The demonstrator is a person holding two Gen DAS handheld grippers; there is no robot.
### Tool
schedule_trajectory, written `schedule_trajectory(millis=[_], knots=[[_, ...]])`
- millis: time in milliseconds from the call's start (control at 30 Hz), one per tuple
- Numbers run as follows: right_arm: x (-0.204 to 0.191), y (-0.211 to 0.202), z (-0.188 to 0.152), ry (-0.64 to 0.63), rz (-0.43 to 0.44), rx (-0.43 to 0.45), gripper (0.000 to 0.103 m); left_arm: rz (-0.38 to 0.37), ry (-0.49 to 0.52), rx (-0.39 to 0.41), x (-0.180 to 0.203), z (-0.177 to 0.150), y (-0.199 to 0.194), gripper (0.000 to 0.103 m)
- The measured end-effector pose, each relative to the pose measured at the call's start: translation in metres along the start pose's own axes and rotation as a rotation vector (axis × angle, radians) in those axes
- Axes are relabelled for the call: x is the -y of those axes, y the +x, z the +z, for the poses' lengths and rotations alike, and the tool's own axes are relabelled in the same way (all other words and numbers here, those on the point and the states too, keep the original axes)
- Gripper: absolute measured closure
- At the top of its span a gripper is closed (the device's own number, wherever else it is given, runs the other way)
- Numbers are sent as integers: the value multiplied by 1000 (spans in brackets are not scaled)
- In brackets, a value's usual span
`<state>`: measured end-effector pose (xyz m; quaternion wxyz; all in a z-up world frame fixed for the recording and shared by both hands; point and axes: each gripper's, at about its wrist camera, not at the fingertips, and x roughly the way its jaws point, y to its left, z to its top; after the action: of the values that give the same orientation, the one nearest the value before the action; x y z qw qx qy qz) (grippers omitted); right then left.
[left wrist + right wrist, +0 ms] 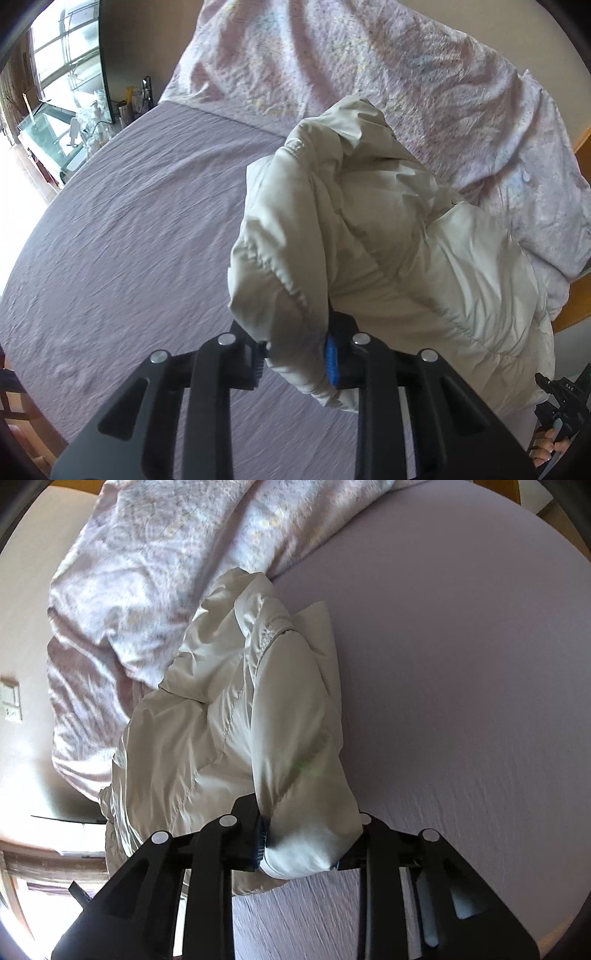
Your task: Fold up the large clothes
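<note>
A cream puffer jacket (369,236) lies bunched on a mauve bed sheet (129,240). My left gripper (295,354) is shut on a padded fold of it, the cloth pinched between the black pad and the blue pad (331,360), and lifted off the sheet. In the right wrist view the same jacket (229,709) runs away from me toward the quilt. My right gripper (303,845) is shut on another puffy edge of the jacket, which bulges out between its fingers. The right gripper's body and a hand (554,424) show at the lower right of the left wrist view.
A crumpled floral quilt (388,74) is heaped at the bed's far end, touching the jacket. A cluttered side table (92,125) stands by a bright window beyond the bed's left edge. Wooden bed frame (580,144) shows at right. Bare sheet (461,683) spreads beside the jacket.
</note>
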<state>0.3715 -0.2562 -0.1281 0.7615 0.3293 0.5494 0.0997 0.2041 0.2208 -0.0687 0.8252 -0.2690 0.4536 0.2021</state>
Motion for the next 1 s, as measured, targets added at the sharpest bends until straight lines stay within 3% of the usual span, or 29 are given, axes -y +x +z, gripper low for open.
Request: schedule_trajectory(millis=[500,567,633,733,800,833,1000], knots=[[15,-14,-63,-5,12,-26,77,18,-11,-20,-47,-54,-38,77],[10,-15,-66,-34,-16,-19,73,23,-14,-25,-48,-56,-37,75],[-2,-16,-65,-90,-91,2,63,31,-16,-30,-48,-56,-35,72],[-17,-28,-66,-195,-235,69,45,52,-20,-31,-50,-56,-34,58],[-27,-40,-64,-245,-311,149,39,60,-24,-26,-51,-56,-34,39],[-34,-45,-62,-263,-331,181,39,65,-23,-23,-51,-56,-34,36],[-81,-38,-58,-370,-290,198,39,74,-14,-34,-49,-50,-29,23]])
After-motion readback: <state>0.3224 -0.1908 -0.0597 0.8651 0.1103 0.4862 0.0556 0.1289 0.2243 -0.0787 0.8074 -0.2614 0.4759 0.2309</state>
